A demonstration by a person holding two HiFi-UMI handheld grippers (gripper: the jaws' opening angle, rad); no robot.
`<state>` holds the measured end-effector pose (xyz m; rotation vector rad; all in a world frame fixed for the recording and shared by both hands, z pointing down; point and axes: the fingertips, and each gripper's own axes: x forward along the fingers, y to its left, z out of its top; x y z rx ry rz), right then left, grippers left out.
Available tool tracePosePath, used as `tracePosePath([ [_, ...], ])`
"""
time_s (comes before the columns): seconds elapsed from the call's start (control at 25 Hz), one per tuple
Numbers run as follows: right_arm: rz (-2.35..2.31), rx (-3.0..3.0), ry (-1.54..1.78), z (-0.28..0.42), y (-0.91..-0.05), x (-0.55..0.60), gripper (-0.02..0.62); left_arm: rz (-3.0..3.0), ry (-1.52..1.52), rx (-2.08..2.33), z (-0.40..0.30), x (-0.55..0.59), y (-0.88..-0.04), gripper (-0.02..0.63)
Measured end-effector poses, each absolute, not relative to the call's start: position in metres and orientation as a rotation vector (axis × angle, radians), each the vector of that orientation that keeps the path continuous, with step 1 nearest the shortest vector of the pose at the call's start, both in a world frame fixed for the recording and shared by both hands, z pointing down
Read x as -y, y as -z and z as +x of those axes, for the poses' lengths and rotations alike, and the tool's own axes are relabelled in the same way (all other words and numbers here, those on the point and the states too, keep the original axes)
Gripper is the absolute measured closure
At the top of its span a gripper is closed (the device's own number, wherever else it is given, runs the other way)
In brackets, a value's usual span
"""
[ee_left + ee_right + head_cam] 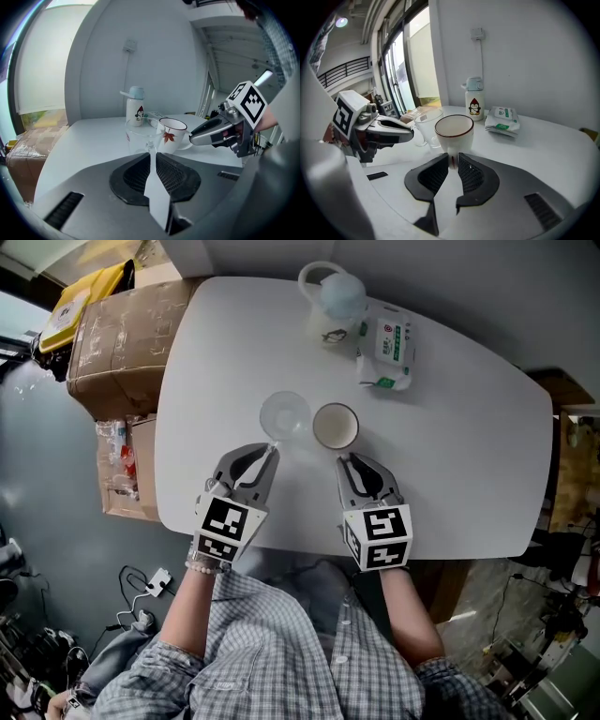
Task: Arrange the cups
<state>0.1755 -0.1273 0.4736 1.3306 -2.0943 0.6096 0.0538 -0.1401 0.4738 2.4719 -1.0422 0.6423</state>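
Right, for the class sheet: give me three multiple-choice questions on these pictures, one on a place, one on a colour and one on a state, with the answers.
1. In the head view, where does the glass cup stand?
A) at the left of the mug, beside it
B) at the mug's right
C) inside the mug

2. What colour is the mug's rim?
A) blue
B) dark red
C) green

3. What is the right gripper doing?
A) open wide, away from the mug
B) shut on the mug's handle
C) open around the glass cup

Answers:
1 A: the head view shows the two side by side, the glass to the left.
2 B: the right gripper view shows the rim dark red.
3 B: that view shows its jaws closed on the handle.
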Motion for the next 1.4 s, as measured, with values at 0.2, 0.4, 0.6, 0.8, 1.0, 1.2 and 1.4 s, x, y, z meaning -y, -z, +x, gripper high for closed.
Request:
tracePosePath([
  [0.2, 1.397, 2.086, -0.691, 0.162, -0.476, 0.13, 0.523, 2.466, -0.636, 1.054, 0.054, 0.14, -0.474, 0.563],
  [0.4, 1.402, 2.096, -0.704, 0.153, -0.476, 0.135, 0.531, 2.445, -0.614, 1.076, 0.056, 0.142, -0.474, 0.563],
  [0.6, 1.411, 2.097, -0.698, 0.153, -0.476, 0.139, 0.531, 2.424, -0.581, 1.088, 0.063, 0.145, -0.474, 0.563],
  [0.8, 1.42, 2.11, -0.697, 0.153, -0.475, 0.144, 0.531, 2.424, -0.575, 1.085, 0.065, 0.147, -0.473, 0.563],
  [1.0, 1.417, 2.126, -0.711, 0.15, -0.475, 0.146, 0.531, 2.43, -0.564, 1.071, 0.066, 0.146, -0.474, 0.563],
  [1.2, 1.399, 2.134, -0.691, 0.149, -0.476, 0.147, 0.531, 2.418, -0.533, 1.064, 0.07, 0.147, -0.474, 0.563],
  [1.4, 1.352, 2.164, -0.635, 0.147, -0.473, 0.145, 0.531, 2.449, -0.524, 1.02, 0.069, 0.141, -0.47, 0.561],
])
